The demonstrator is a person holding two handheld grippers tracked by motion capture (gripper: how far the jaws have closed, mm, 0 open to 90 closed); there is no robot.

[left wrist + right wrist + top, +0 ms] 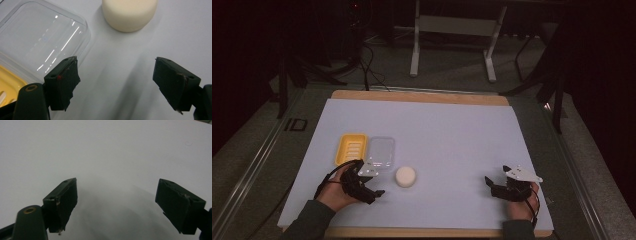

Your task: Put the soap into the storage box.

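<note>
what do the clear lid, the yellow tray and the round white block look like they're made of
Clear lid: likely thin glossy plastic; the table shows through it and light streaks glint on it.
Yellow tray: probably moulded plastic, an even opaque yellow with raised ribs inside.
Round white block: matte cream, soft edges, no glare; maybe soap, or foam.

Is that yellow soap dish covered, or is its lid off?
Off. The yellow plastic soap dish lies uncovered, the clear plastic lid flat on the table beside it.

On the sheet [447, 135], the lid [380, 152] lies between tray [350, 148] and puck [405, 176], ahead of my left claw [373, 187].
</note>
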